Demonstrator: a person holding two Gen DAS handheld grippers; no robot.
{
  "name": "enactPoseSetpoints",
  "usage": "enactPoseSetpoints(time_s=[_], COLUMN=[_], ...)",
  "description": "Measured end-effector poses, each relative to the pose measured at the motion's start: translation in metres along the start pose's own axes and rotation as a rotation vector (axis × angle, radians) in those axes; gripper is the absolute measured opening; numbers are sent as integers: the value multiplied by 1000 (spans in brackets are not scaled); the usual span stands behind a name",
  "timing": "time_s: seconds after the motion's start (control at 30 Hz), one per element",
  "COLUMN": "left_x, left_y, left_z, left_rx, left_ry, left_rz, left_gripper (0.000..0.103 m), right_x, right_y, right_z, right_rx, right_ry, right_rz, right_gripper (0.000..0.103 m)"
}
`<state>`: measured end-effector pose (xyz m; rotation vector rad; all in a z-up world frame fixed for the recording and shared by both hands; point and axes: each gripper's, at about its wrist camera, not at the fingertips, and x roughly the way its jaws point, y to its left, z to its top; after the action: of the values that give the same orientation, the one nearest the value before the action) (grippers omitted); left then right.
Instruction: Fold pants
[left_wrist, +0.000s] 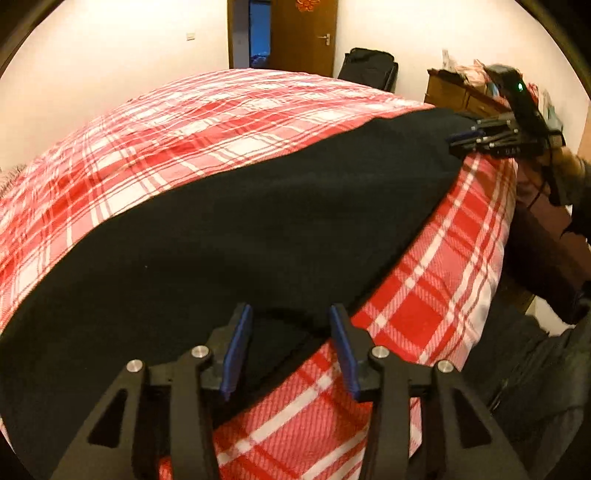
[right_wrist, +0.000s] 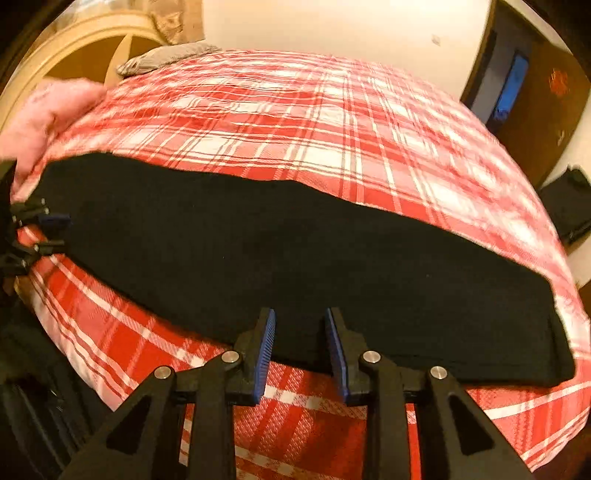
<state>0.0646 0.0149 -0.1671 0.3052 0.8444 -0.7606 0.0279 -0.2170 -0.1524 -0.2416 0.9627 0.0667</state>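
Observation:
Black pants (left_wrist: 229, 236) lie flat in a long band across the red plaid bed cover (left_wrist: 184, 122), near the bed's front edge. My left gripper (left_wrist: 290, 314) is open at one end of the band, its blue pads on either side of the fabric's near edge. In the right wrist view the pants (right_wrist: 295, 258) stretch from left to right, and my right gripper (right_wrist: 300, 315) is open at their near edge, close to the other end. Each gripper shows in the other's view: the right gripper (left_wrist: 458, 142) at the far end, the left gripper (right_wrist: 55, 230) at the far left.
The bed's edge drops off just below both grippers. A person's hand and dark sleeve (left_wrist: 569, 173) hold the right gripper. A wooden door (left_wrist: 303, 37), a black bag (left_wrist: 369, 70) and a dresser (left_wrist: 454, 92) stand beyond the bed. A pink pillow (right_wrist: 48, 110) and a headboard (right_wrist: 81, 40) are at its head.

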Motion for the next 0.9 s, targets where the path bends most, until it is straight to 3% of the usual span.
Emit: enactPoseSetpoints(time_s=[0.07, 0.17, 0.27, 0.37, 0.47, 0.6, 0.73, 0.8, 0.83, 0.87, 0.9], left_x=[-10, -26, -53, -88, -107, -101, -77, -74, -74, -75, -79], left_y=[5, 25, 63, 122, 170, 217, 233, 226, 223, 221, 221], left_z=[-3, -6, -10, -24, -43, -68, -78, -75, -75, -73, -71], left_rx=[-28, -55, -135, -281, -414, -567, -649, -634, -625, -620, -624], left_ry=[-18, -46, -87, -119, -126, -105, -80, -95, -91, -94, -106], left_rz=[-31, 44, 194, 426, 536, 496, 410, 421, 428, 418, 390], left_gripper=[47, 47, 48, 68, 71, 71, 69, 67, 60, 35, 24], right_x=[-5, -17, -26, -28, -23, -10, -5, -3, -3, -1, 0], right_y=[4, 10, 26, 44, 57, 78, 97, 105, 107, 109, 110], right_z=[1, 5, 12, 26, 37, 52, 56, 56, 54, 54, 54], right_rx=[-13, -25, -67, -106, -130, -142, -165, -188, -193, -198, -197], right_ry=[-3, -57, -106, -163, -187, -195, -191, -186, -185, -180, -173], right_rz=[-17, 37, 55, 100, 121, 160, 188, 193, 193, 194, 195], right_gripper=[30, 30, 30, 30, 30, 30, 30, 30, 30, 30, 30])
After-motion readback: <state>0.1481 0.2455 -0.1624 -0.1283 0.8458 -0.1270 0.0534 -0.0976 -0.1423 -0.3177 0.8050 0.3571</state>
